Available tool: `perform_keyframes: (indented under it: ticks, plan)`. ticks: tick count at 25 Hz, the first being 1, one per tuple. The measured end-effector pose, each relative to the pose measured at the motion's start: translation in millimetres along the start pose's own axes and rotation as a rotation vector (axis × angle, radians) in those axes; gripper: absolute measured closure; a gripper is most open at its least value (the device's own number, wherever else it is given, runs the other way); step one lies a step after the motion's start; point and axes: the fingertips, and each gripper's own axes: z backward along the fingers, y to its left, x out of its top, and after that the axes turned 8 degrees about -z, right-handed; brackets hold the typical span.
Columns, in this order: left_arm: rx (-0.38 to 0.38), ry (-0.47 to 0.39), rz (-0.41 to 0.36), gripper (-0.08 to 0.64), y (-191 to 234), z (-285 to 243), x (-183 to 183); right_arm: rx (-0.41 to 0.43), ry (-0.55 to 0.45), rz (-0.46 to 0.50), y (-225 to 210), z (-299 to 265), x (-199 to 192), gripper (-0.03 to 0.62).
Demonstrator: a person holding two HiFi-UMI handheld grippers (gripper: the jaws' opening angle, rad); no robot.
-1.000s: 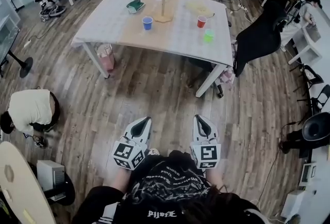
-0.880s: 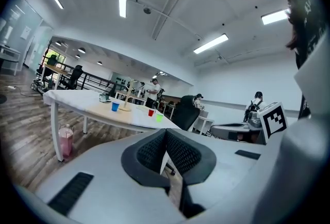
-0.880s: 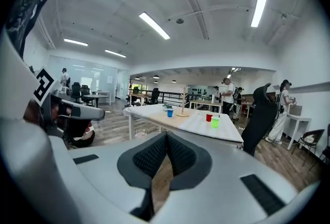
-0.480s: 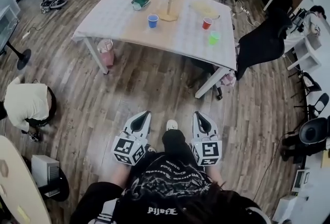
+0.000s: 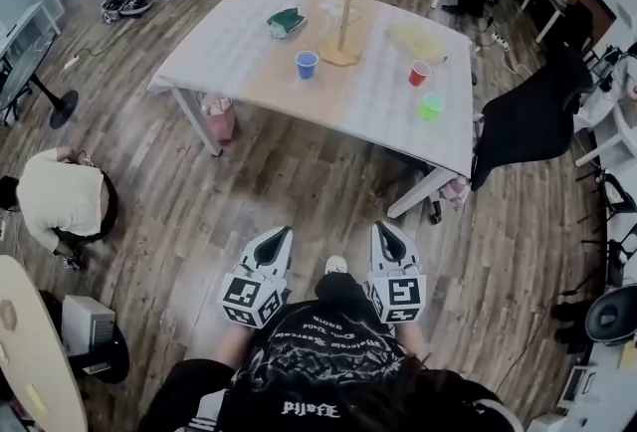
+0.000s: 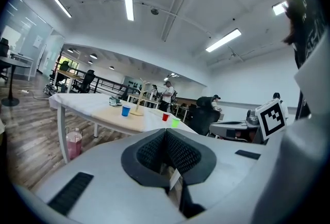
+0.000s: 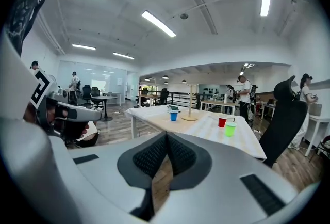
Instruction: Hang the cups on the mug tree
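Note:
A wooden mug tree (image 5: 345, 18) stands on the far table (image 5: 249, 72), also seen as the mug tree (image 7: 190, 102) and the mug tree (image 6: 138, 99). A blue cup (image 5: 307, 65) sits left of its base; a red cup (image 5: 419, 73) and a green cup (image 5: 430, 106) sit to the right. All cups stand on the tabletop. My left gripper (image 5: 275, 239) and right gripper (image 5: 386, 235) are held low over the floor, well short of the table, both shut and empty.
A green-and-white object (image 5: 287, 21) lies at the table's far left. A black chair (image 5: 532, 116) stands at its right end. A person in white (image 5: 62, 206) crouches on the floor at left. A pink container (image 5: 219, 116) sits under the table. More desks and people stand behind.
The table and cups have shifted right and slightly down in the head view as I walk toward them. Both grippers stay shut in the same place.

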Motion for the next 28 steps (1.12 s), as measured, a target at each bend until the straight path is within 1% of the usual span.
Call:
perform_keyframes:
  ticks: [4,7,13,16,18,20,22,24,28]
  plan:
    - [0.024,0.004,-0.004,0.54,2.5,-51.5,10.4,0.031,0.004,-0.004,-40.0,-40.5,12.6,0.583]
    - [0.044,0.001,0.012,0.54,0.6,-83.9,13.6,0.066,0.016,0.011,-64.8,-64.6,17.0,0.583]
    - [0.068,-0.014,0.036,0.539,-6.4,-147.0,22.7,0.114,0.001,0.023,-112.7,-96.2,34.1,0.583]
    - [0.062,-0.017,0.037,0.54,-15.4,-177.2,24.3,0.106,0.009,0.026,-142.6,-104.5,33.7,0.583]
    - [0.057,-0.015,0.039,0.539,-19.9,-193.5,24.1,0.095,0.024,0.059,-157.9,-109.6,32.1,0.583]
    - [0.057,-0.009,0.042,0.54,-21.4,-207.0,23.1,0.107,0.039,0.079,-167.3,-115.6,27.6,0.583]
    - [0.054,0.005,0.044,0.54,-23.7,-217.6,21.1,0.122,0.043,0.055,-177.7,-119.6,24.6,0.584]
    - [0.041,0.02,0.04,0.54,-28.8,-227.8,19.9,0.113,0.044,0.029,-190.9,-123.1,23.7,0.583]
    - [0.006,0.025,0.039,0.54,-38.0,-246.7,24.2,0.095,0.053,0.018,-202.9,-129.7,24.5,0.584]
